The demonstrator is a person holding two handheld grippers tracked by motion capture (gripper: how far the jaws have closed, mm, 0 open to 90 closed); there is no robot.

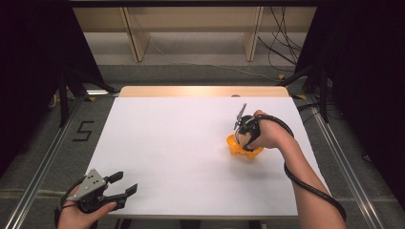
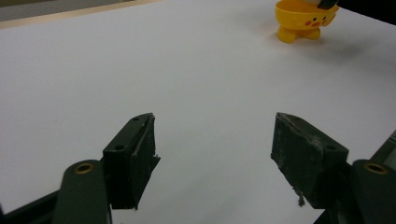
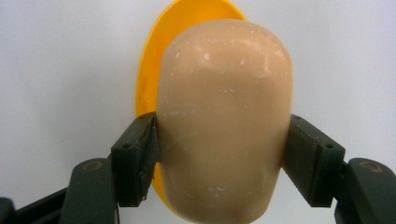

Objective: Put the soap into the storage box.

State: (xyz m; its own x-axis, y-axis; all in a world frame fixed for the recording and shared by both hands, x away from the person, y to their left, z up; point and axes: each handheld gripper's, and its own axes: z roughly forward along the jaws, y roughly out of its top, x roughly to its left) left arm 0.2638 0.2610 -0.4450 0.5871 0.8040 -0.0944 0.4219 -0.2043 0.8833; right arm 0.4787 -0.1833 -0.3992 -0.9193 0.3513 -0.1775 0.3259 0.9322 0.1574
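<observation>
Right gripper [image 3: 224,154] grasps a beige egg-shaped piece [image 3: 224,126] over a yellow cup [image 1: 244,148]; left gripper [image 1: 122,187] idle, jaws spread wide.

The cup, a chick-face one on stubby feet, sits toward the right edge of the worktop [image 1: 181,148], about mid-depth. The left gripper rests at the near-left corner, grasping nothing. The worktop is a plain white sheet over a light wood top, whose strip shows along the far edge. Around it: grey floor, metal rails, dark curtains, loose cables, wooden frame legs behind, and a taped "5" [image 1: 84,130] on the floor at left.
</observation>
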